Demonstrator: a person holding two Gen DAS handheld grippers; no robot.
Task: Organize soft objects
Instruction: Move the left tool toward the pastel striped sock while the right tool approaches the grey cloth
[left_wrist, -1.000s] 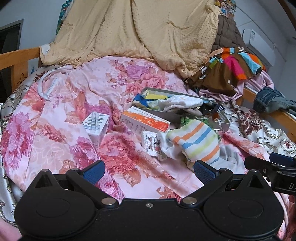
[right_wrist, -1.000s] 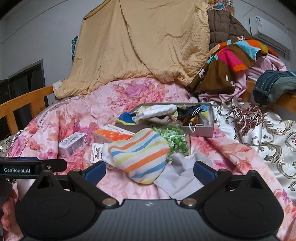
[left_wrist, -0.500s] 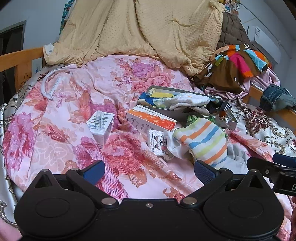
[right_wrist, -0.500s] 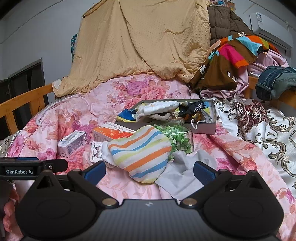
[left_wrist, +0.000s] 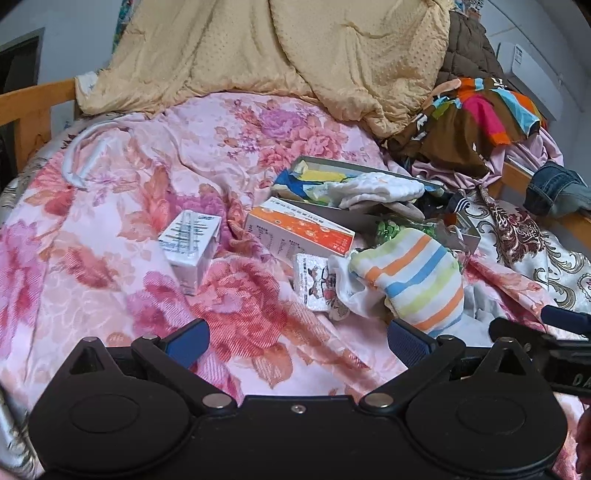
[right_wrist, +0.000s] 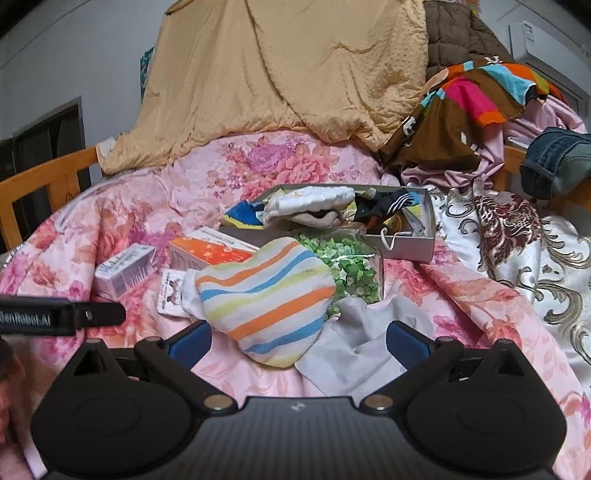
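A striped soft pouch (right_wrist: 266, 301) in orange, blue and green lies on the floral bedspread, just ahead of my right gripper (right_wrist: 297, 341), which is open with nothing between its fingers. The same striped pouch (left_wrist: 417, 275) sits ahead and right of my left gripper (left_wrist: 297, 341), also open and holding nothing. Behind it a grey box (right_wrist: 406, 245) holds a white cloth (right_wrist: 310, 201), dark socks and other soft items. A grey cloth (right_wrist: 354, 350) lies under the pouch's right side. A bag of green pieces (right_wrist: 347, 264) rests between pouch and box.
An orange carton (left_wrist: 299, 230), a white carton (left_wrist: 190, 245) and a small flat packet (left_wrist: 314, 282) lie left of the pouch. A tan quilt (right_wrist: 280, 70) and a clothes pile (right_wrist: 476, 107) rise at the back. Wooden bed rails (right_wrist: 40, 182) border the bed.
Both grippers have edged forward toward the pouch and box, so these look larger. Nothing was taken hold of; both stay open.
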